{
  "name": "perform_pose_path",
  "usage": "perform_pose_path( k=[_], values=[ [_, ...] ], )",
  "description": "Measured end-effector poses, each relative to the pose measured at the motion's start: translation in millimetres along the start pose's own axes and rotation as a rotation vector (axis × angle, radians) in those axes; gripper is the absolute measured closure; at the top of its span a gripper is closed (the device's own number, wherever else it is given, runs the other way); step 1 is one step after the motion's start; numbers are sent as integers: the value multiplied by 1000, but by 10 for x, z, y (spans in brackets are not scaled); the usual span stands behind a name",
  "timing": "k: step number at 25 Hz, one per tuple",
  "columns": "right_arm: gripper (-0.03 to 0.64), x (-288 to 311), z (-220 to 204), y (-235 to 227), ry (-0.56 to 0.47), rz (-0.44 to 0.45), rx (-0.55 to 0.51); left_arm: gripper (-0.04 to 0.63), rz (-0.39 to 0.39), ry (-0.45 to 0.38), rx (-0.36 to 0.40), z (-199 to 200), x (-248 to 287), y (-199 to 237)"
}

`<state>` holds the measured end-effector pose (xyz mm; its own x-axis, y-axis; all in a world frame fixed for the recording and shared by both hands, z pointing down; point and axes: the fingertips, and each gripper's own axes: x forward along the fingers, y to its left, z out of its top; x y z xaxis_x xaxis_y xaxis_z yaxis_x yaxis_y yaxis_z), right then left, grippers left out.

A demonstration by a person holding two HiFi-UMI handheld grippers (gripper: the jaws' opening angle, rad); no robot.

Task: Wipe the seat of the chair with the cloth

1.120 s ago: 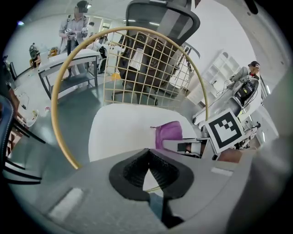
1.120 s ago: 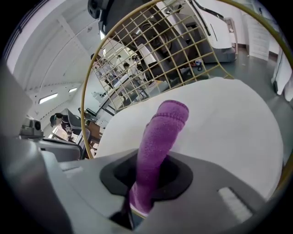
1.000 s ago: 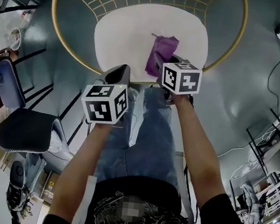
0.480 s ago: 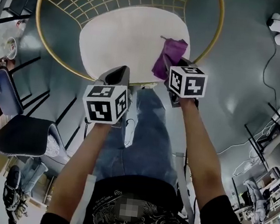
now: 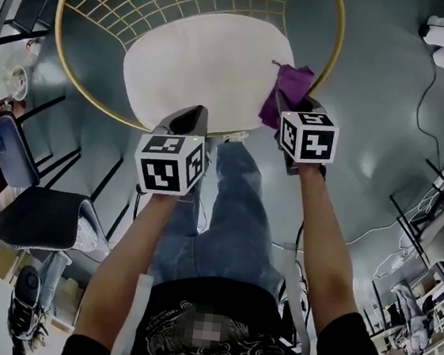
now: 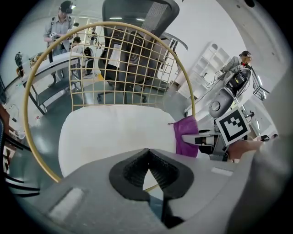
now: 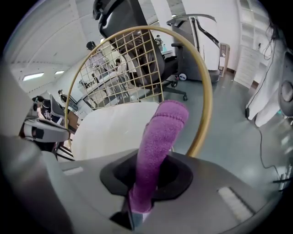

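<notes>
Pinching fuzzy purple cloth [image 7: 158, 137] — bunched, upright — right gripper [image 5: 284, 107] by white seat [image 5: 203, 67], left gripper [image 5: 191, 116] closed, empty.

This is an open, lab-like office. Behind the gold wire chair [image 6: 116, 123] stand a black office chair [image 6: 137, 11], long worktops [image 6: 51, 64] with people [image 6: 59, 23], and white shelving [image 6: 203, 68].

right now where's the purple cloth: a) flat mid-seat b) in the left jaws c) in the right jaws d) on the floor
c: the right gripper has its jaws shut on the cloth, which sticks out by the right edge of the seat.
</notes>
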<state>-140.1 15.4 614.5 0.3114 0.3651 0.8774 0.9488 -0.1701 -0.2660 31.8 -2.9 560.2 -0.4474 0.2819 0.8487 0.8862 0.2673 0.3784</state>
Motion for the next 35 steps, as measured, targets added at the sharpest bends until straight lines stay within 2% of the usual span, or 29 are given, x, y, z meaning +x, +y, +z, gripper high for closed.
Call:
perform_pose_path(
  k=[3, 9, 22, 30, 32, 35],
  values=[
    [557, -65, 12, 47, -6, 0, -5, 598, -3, -3, -2, -18, -27, 25],
    [557, -120, 26, 504, -46, 75, 29, 598, -11, 2, -9, -127, -85, 182],
    [557, 223, -95, 1921, -49, 225, 14, 598, 17, 24, -10, -472, -456, 980],
    [557, 525, -9, 2839, -89, 361, 61, 598, 31, 17, -23, -625, -690, 1395],
    [557, 598, 12, 3013, -101, 396, 85, 598, 34, 16, -23, -654, -735, 1470],
    [557, 707, -32, 3130, -88, 400, 77, 598, 33, 18, -23, -696, -774, 1540]
  ],
)
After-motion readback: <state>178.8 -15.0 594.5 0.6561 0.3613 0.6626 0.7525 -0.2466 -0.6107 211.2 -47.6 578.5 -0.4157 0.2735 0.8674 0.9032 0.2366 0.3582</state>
